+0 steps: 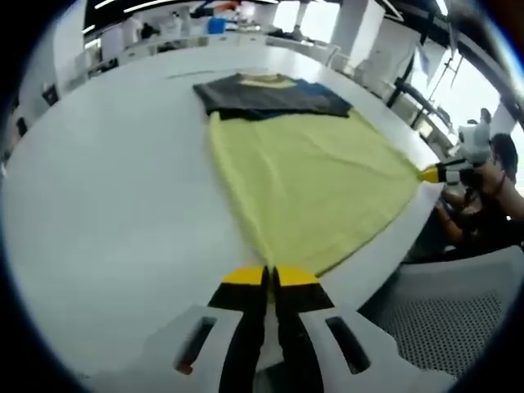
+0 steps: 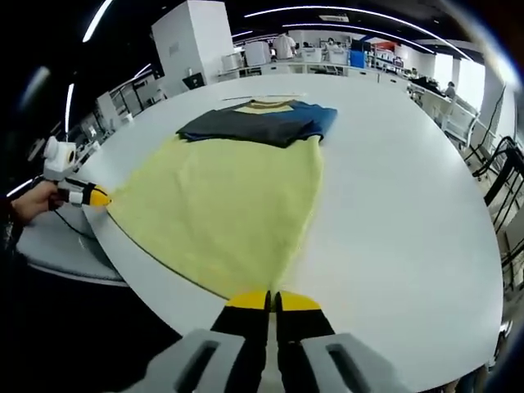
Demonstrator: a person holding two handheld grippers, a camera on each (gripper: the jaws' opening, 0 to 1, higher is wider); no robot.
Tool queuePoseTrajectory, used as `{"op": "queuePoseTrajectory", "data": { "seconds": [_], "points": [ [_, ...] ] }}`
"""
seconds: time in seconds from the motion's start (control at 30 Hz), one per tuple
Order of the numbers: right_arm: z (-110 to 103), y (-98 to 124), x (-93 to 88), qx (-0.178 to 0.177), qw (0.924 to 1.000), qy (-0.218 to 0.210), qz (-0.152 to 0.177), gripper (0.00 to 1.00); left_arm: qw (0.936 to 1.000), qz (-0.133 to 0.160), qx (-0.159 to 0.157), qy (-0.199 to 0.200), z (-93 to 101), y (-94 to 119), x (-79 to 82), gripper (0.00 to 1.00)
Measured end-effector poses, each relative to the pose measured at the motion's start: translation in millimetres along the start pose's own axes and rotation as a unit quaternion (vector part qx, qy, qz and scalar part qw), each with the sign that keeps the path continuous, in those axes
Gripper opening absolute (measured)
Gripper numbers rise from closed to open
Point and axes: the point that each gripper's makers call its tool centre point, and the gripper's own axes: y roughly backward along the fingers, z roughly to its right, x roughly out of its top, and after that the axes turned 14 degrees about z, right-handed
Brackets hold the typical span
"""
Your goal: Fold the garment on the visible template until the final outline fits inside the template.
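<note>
Tabletop of smooth white laminate [image 1: 106, 205], broad and round-edged, is serving as the landmark for everything below. Lying flat across its middle and reaching to its near edge is the yellow-green knit garment with a dark grey and blue upper part [image 2: 237, 196]; the cloth is looking thin, soft and limp, so it is likely handling as a light, draping sheet that sags wherever it is unsupported and slides easily on the slick surface. No template outline is showing clearly on the tabletop. Corners at the hem are the sensible holds, and both are being pinched there: the left gripper [image 1: 270, 277], at the near edge, is sitting with its yellow-tipped black jaws pressed together on one hem corner, and the right gripper [image 2: 272, 301] is clamping the other corner likewise.
</note>
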Motion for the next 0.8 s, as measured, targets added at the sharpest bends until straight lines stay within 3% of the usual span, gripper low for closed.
{"op": "queuePoseTrajectory", "data": {
  "seconds": [0.8],
  "points": [
    [-18,17,-16.4,0.015,0.9994,0.024,-0.021,0.0,0.9989,-0.047,-0.003,-0.002,9.6,17,-20.4,0.0]
  ]
}}
